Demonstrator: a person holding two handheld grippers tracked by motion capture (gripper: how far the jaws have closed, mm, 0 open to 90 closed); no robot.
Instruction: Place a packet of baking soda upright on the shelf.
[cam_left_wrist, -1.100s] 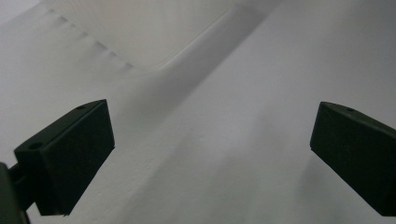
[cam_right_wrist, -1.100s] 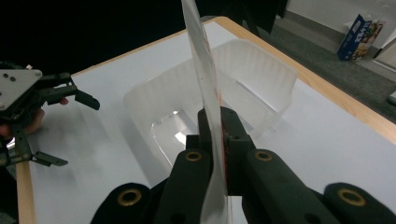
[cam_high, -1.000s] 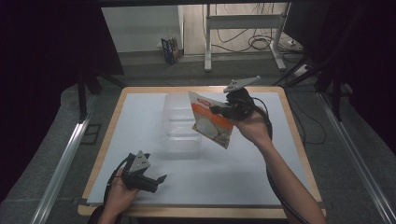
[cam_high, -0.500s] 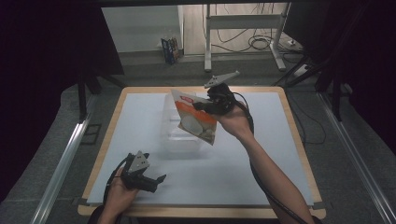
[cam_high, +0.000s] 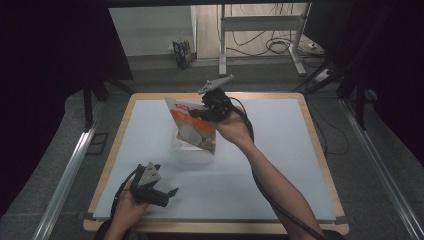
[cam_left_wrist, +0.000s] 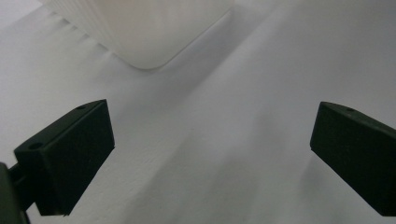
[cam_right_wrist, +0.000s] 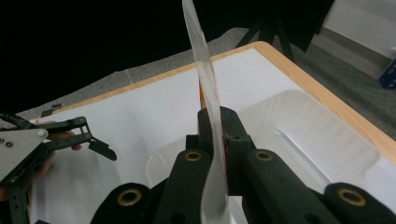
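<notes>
right tongs: clamp snack bag | above clear tub

High view looks forward and down over the whole white-topped wooden table. Left tool view sits low, close to the tabletop, facing the clear plastic tub. Right tool view, raised, shares that tub.

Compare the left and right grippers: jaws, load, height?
The left gripper has its jaws wide apart and empty; the right gripper is clamped on the snack bag. The left sits low near the table's front edge; the right is raised over the clear tub. Both are hand-held.
</notes>
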